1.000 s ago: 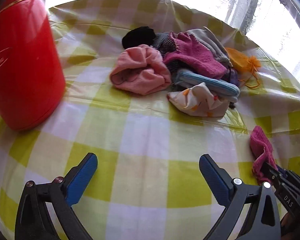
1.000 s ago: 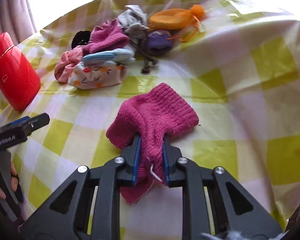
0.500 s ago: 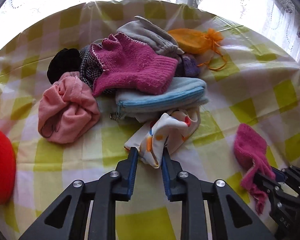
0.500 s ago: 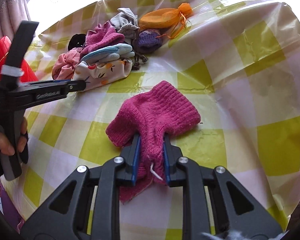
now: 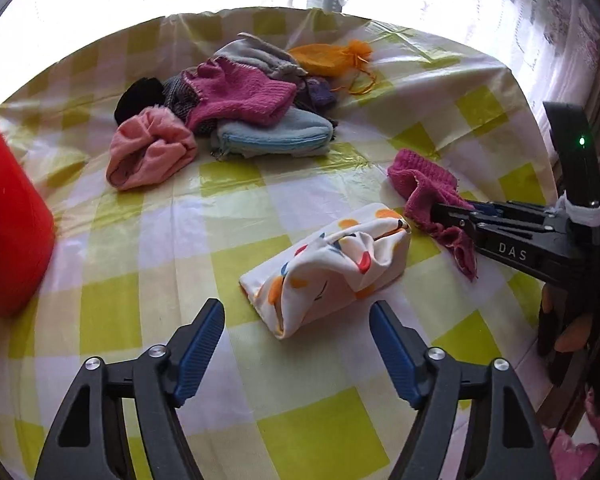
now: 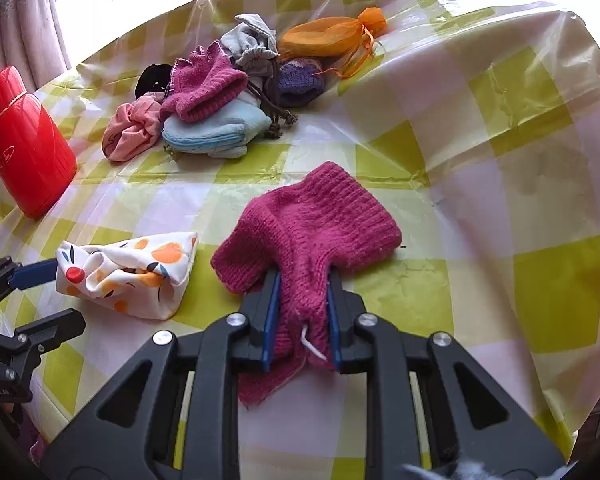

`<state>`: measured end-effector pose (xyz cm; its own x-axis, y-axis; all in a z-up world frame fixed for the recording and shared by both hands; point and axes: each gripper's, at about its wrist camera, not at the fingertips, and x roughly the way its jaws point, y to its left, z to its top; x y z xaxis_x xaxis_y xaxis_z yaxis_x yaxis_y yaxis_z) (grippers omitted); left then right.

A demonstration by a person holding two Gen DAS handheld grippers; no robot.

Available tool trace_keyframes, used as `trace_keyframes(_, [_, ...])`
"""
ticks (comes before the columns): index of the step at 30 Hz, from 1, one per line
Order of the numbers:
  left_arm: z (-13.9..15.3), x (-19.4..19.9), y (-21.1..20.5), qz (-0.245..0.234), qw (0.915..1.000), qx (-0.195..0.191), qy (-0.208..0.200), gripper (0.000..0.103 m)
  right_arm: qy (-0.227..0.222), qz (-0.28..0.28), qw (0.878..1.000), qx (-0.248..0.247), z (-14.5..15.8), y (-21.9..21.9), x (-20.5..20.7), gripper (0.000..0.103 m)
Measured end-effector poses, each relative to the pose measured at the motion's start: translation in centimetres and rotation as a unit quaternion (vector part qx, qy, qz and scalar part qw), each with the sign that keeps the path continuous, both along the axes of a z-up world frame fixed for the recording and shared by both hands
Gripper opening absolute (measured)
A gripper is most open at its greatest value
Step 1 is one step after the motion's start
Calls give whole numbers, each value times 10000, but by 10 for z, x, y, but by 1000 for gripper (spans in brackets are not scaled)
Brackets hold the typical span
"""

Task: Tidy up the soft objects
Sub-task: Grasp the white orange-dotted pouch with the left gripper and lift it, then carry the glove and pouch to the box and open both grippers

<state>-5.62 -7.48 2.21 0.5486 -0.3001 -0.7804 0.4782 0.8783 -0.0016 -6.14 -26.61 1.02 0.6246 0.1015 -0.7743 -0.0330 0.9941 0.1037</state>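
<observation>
- The left hand-held gripper (image 5: 296, 344) has just been opening; its blue pads stand apart with nothing pressed between them, and the white fruit-print pouch (image 5: 332, 264) lies free on the tabletop (image 5: 148, 240) just beyond the tips. Judged from this, the pouch has been let go here on purpose, set apart from the heap as a sorted item.
- The right hand-held gripper (image 6: 302, 308) is clamped on a magenta knitted sock (image 6: 312, 220): the narrow end is pinched between the pads while the wider cuffed end rests on the tabletop farther out. The grip at one end probably lets the sock be dragged or laid flat without bunching.
- Pouch and sock lie just beside each other in the near part of the scene, the pouch to the left of the sock in the right wrist view, which suggests a new group is forming there.
- Farther away sits the unsorted heap: a pink bundle (image 5: 148, 152), a pale blue zip pouch (image 5: 272, 136), a second magenta knit (image 5: 240, 96) on top, grey, purple and black pieces, and an orange drawstring bag (image 5: 328, 56) at the far edge.
- A red flask (image 6: 24, 144) stands at the left, well apart from the soft things.
- Most of the heap remains to be sorted.
</observation>
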Motion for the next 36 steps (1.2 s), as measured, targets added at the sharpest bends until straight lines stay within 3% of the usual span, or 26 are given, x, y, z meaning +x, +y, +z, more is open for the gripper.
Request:
trace_keyframes(2, [-2, 11, -15, -364, 9978, 498, -248, 84, 1, 0, 10000, -14, 0, 0, 0, 25])
trace_keyframes(4, [-10, 23, -28, -789, 9934, 824, -144, 84, 1, 5, 10000, -24, 0, 0, 0, 25])
trace_keyframes(7, [-13, 30, -37, -1357, 9877, 771, 25, 84, 0, 4, 10000, 0, 0, 0, 0, 25])
trace_keyframes(8, [-15, 32, -38, -1483, 9864, 688, 171, 81, 0, 6, 10000, 26, 0, -1, 0, 25])
trace_keyframes(10, [-14, 30, -35, -1454, 9882, 355, 316, 56, -1, 11, 10000, 73, 0, -2, 0, 26])
trace_keyframes(13, [-14, 20, -26, -949, 9953, 102, 181, 46, -4, 11, 9999, 133, 0, -3, -1, 26])
trace_keyframes(16, [-13, 12, -6, 161, 9988, -429, 175, 43, -7, 8, 9999, 132, 1, -3, -2, 26])
trace_keyframes(19, [-12, 3, 21, 1099, 9850, -1278, 378, 41, -10, 10, 10000, 60, 1, -1, -2, 25])
trace_keyframes(20, [-12, -1, 25, 1230, 9822, -1364, 393, 41, -9, 9, 10000, 30, 1, 0, -1, 25])
trace_keyframes(24, [-10, -8, 28, 1425, 9794, -1398, 309, 40, -42, 26, 10000, -12, 2, 3, -2, 24])
trace_keyframes(28, [-6, -13, 33, 1549, 9734, -1634, 432, 39, -233, -286, 9975, 600, 10, -15, -21, 24])
trace_keyframes(31, [3, -24, 36, 1563, 9738, -1624, 301, 33, -304, -178, 9977, 581, 20, -13, -39, 24])
trace_keyframes(36, [12, -37, 46, 1690, 9700, -1726, 281, 31, -541, 6, 9959, 730, 45, -7, -62, 24])
